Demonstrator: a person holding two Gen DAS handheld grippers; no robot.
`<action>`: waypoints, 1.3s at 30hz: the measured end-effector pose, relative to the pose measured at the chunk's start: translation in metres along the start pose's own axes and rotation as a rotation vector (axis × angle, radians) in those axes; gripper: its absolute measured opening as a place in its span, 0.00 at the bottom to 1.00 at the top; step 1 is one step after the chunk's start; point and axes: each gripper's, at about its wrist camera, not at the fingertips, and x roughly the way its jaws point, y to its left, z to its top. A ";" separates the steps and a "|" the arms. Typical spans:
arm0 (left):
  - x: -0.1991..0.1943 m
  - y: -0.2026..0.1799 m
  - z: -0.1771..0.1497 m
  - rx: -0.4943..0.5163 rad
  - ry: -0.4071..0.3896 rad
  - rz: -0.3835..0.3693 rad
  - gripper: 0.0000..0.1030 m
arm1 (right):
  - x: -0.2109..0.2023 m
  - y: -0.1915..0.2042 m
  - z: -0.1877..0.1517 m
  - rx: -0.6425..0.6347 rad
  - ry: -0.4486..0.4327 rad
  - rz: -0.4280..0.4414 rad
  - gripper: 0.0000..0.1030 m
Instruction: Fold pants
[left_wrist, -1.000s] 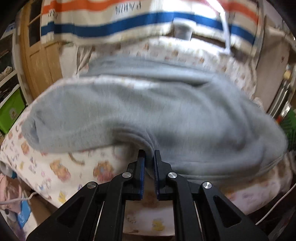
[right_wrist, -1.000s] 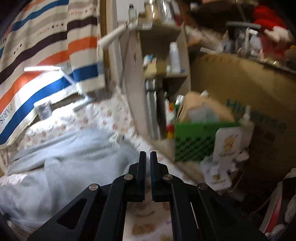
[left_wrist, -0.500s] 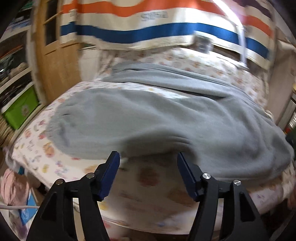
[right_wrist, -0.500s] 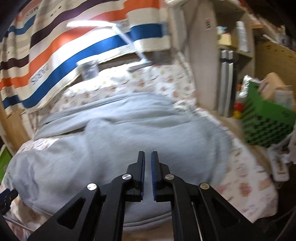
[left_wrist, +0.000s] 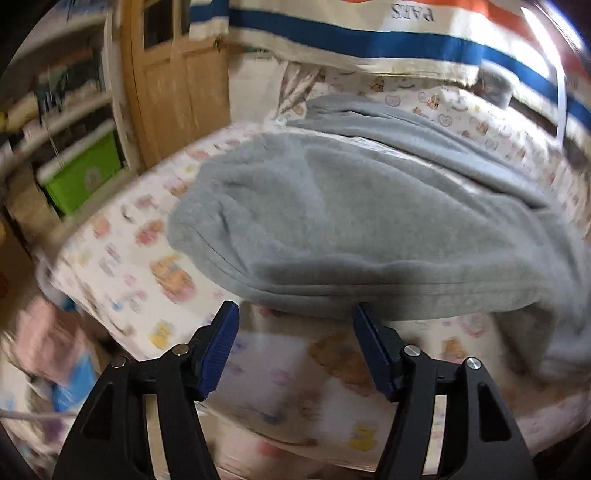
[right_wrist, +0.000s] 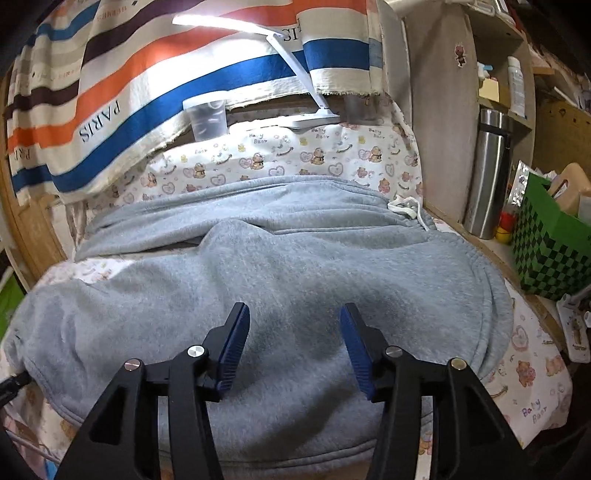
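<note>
The pants (right_wrist: 295, 280), thick fuzzy grey fleece with a ribbed hem and a white drawstring (right_wrist: 406, 206), lie folded over themselves on the bear-print sheet (left_wrist: 258, 376). The left gripper (left_wrist: 293, 317) tilts down just short of the pants' near edge, its jaws spread and empty. The right gripper (right_wrist: 293, 317) hangs over the pants; its jaws have just been opening, with nothing pinched.

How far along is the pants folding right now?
Done: the grey fleece pants lie doubled over on the bear-print sheet. In hand: nothing; the left gripper and right gripper, whose jaws have just been opening, are open. Left: probably another fold.
</note>
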 end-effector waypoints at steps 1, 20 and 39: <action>0.001 -0.005 -0.001 0.051 -0.005 0.019 0.61 | 0.001 0.001 0.000 -0.008 0.005 0.000 0.51; 0.025 -0.013 0.028 0.537 0.116 -0.302 0.54 | 0.017 0.019 -0.007 -0.048 0.072 0.026 0.63; 0.023 0.030 0.044 0.457 0.061 -0.077 0.64 | 0.022 0.037 -0.008 -0.064 0.090 0.045 0.63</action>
